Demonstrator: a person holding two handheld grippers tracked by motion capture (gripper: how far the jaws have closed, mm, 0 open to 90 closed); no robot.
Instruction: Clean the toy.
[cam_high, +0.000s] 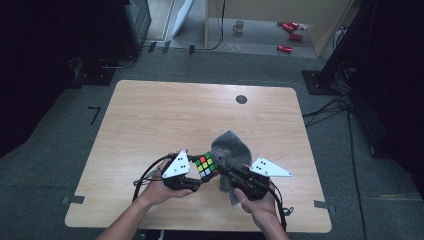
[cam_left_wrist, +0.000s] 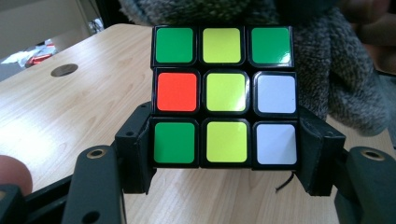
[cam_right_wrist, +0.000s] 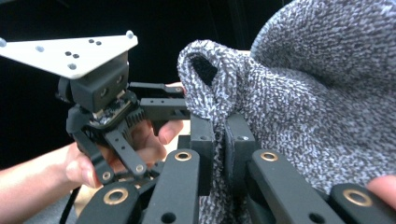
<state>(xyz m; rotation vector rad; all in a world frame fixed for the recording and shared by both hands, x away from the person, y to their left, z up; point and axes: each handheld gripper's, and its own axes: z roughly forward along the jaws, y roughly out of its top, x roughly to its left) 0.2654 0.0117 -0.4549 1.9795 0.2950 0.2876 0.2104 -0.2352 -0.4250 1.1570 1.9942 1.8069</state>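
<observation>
A scrambled Rubik's cube shows green, yellow, orange and white stickers. My left gripper is shut on its lower row, one black jaw on each side. In the high view the cube is held just above the wooden table, near the front middle, with the left gripper behind it. A grey knitted cloth stands bunched up right beside the cube. My right gripper is shut on a fold of it. From above, the cloth rises over the right gripper.
A round black grommet sits in the table's far right part. Cables trail from both grippers over the front edge. On the floor beyond the table lie red cans and a mug. Dark equipment stands on both sides.
</observation>
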